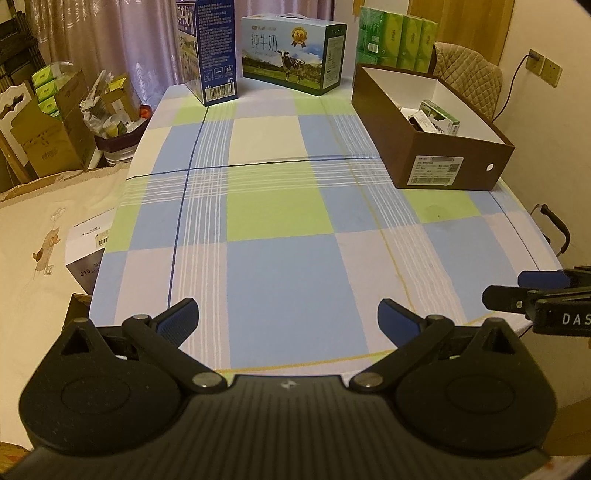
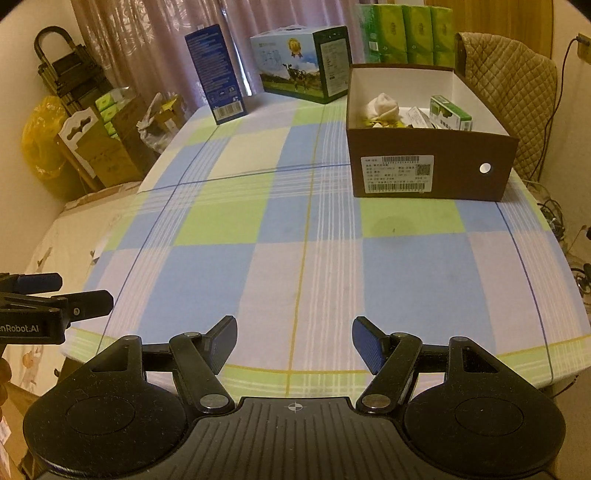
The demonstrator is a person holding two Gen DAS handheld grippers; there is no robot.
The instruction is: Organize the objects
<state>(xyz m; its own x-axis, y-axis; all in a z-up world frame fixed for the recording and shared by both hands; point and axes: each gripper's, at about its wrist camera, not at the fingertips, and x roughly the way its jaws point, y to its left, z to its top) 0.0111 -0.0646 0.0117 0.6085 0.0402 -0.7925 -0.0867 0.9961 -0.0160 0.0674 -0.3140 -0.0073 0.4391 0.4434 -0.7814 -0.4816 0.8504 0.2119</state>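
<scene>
A brown open cardboard box [image 1: 454, 158] [image 2: 436, 162] stands at the right of the checked tablecloth [image 1: 280, 229] [image 2: 295, 240]. Inside it lie a green-and-white carton [image 1: 439, 116] [image 2: 450, 112], a crumpled white cloth [image 2: 382, 105] and other small packets. My left gripper [image 1: 288, 317] hovers open over the table's near edge, nothing between its fingers. Its side shows at the left of the right wrist view [image 2: 66, 299]. My right gripper [image 2: 293, 341] is open and empty too, likewise at the near edge; it appears at the right of the left wrist view [image 1: 517, 288].
A tall blue carton [image 1: 208, 48] [image 2: 218, 74] and a milk box with a cow picture [image 1: 291, 55] [image 2: 303, 62] stand at the table's far end. Green tissue packs [image 1: 397, 37] [image 2: 406, 31] and a quilted chair back [image 2: 509, 81] sit behind the brown box. Cardboard boxes [image 1: 48, 122] crowd the left floor.
</scene>
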